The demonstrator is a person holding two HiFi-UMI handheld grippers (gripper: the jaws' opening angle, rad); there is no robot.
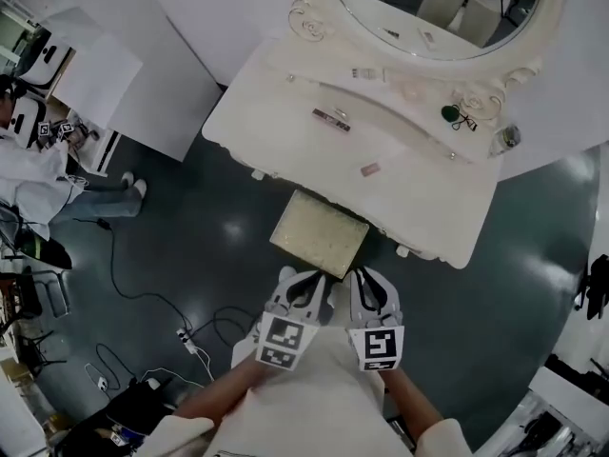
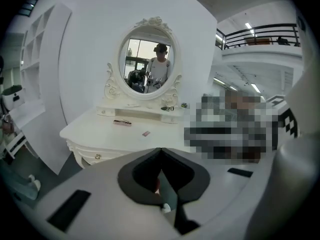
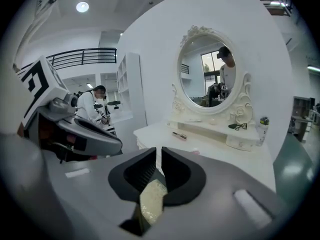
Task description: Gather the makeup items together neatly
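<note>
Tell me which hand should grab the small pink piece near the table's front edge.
Right, probably. The right hand-held gripper lines up with the small flat pink makeup piece; the left hand-held gripper sits off to its side. Both are shut, empty and equally far back.

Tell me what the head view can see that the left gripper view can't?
Only the head view shows the cushioned stool and the power strip. Only the left gripper view shows the balcony railing high up. Both show the white dressing table, its oval mirror and the dark makeup stick.
</note>
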